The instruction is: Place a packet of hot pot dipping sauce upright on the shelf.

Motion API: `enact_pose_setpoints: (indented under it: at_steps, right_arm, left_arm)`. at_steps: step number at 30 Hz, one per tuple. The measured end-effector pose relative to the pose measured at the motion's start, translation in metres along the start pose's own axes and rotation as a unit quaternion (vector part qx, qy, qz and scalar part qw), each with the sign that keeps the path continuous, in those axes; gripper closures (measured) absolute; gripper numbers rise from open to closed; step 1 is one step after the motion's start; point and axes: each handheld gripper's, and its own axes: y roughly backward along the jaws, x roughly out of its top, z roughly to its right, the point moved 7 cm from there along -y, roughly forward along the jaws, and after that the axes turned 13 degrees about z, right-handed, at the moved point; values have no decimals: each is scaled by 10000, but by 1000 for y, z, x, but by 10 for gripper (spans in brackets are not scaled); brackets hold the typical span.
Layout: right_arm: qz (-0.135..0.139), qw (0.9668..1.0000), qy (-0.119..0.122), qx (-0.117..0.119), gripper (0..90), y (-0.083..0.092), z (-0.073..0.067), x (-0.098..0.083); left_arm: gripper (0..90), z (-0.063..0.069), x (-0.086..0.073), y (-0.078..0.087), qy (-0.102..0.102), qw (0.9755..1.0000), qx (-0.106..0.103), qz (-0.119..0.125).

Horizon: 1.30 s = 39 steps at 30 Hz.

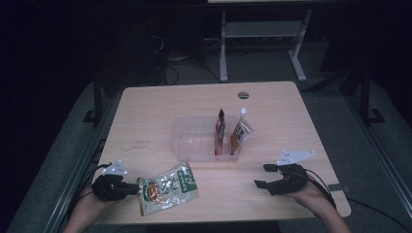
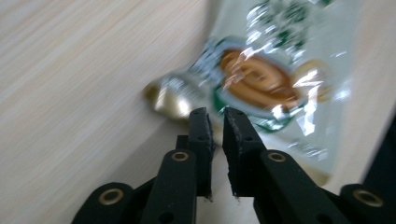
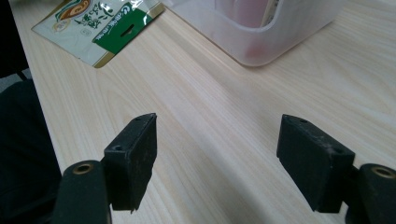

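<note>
A green and white snack pouch (image 1: 169, 188) with a brown picture lies near the table's front left. My left gripper (image 1: 136, 188) sits at its left edge. In the left gripper view the jaws stand almost together, pinching the pouch's (image 2: 266, 79) shiny edge at the left gripper (image 2: 215, 114). My right gripper (image 1: 261, 175) rests low over bare wood at the front right. In the right gripper view the right gripper (image 3: 218, 122) has its jaws wide apart with nothing between them, and the pouch (image 3: 98, 23) lies far off at the top left.
A clear plastic bin (image 1: 180, 127) stands mid-table, its corner (image 3: 261, 46) in the right gripper view. A red packet (image 1: 221, 132) and an orange and white packet (image 1: 240, 131) stand upright at its right end. A round grommet (image 1: 243, 94) sits near the far edge.
</note>
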Motion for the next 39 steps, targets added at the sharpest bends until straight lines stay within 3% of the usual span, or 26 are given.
enact_pose_setpoints:
  at_steps: [2,7,12,16,23,28,30,35,38,39]
  right_arm:
    - [-11,10000,27,15,289,-1,0,-1]
    - [-50,10000,-19,49,292,-3,0,-2]
    - [-82,9999,-11,59,295,-4,0,-2]
    - [-78,10000,-10,49,296,-4,1,-2]
    - [-83,9999,-39,45,298,-3,0,-3]
    - [-102,9999,-39,12,298,-2,0,-3]
    - [-88,10000,-34,4,298,-2,1,-3]
    - [-89,10000,-41,-1,298,-2,2,-3]
    - [-104,9999,-40,9,298,-2,2,-4]
    - [-106,9999,-38,11,298,-2,1,-4]
  left_arm:
    - [822,-6,-2,-1,40,10000,71,-35]
    - [824,-18,4,-3,149,9995,249,139]
    - [832,-22,10,-11,110,9995,191,223]
    - [832,-17,17,-19,65,9996,7,281]
    - [816,10,31,-40,-16,9984,-430,365]
    - [815,25,38,-49,-280,9974,-577,314]
    - [782,28,44,-48,-368,9967,-574,431]
    - [617,38,65,-53,-1031,9903,-745,553]
    - [516,39,71,-59,-1060,9895,-789,580]
    - [516,39,73,-63,-1088,9883,-902,567]
